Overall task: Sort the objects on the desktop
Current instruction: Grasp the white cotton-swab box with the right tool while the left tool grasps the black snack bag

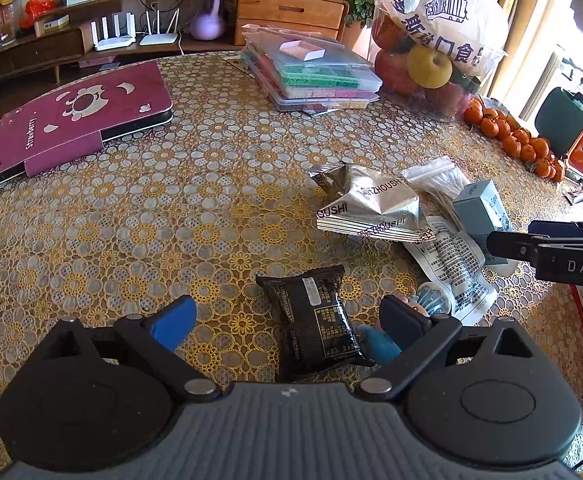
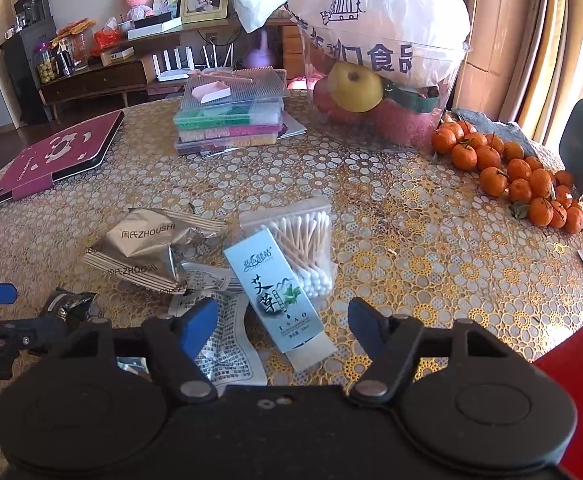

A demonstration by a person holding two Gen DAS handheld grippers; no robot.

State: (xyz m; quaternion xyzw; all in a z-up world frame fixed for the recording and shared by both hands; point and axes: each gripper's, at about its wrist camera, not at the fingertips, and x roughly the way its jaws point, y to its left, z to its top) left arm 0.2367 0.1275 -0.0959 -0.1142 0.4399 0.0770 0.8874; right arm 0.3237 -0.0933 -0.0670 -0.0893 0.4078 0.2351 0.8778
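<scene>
Closest in, the left tool (image 1: 287,320) hangs wide open with nothing held, and the black snack packet (image 1: 317,324) lies flat on the worktop (image 1: 171,220) right between its blue fingers (image 1: 173,320). That packet looks light, crinkly and slippery; a pinch across its narrow middle should serve better than the sealed ends. The right tool (image 2: 283,326) is open and empty too, hovering over the pale blue box (image 2: 279,292), which rests partly on a printed foil sachet (image 2: 223,344). The box looks stiff but light card, likely easy to crush, so its long sides are the place to take it. Just behind, the bag of cotton swabs (image 2: 303,244) is soft and shifty, and the crumpled silver packet (image 2: 151,252) sits beside it. Farther out come the lace-patterned cloth, stacked plastic organiser boxes (image 2: 231,120), a maroon tablet case (image 2: 59,156), mandarins (image 2: 519,180) and a fruit bag (image 2: 383,40). Beyond stands a wooden sideboard (image 1: 287,8).
</scene>
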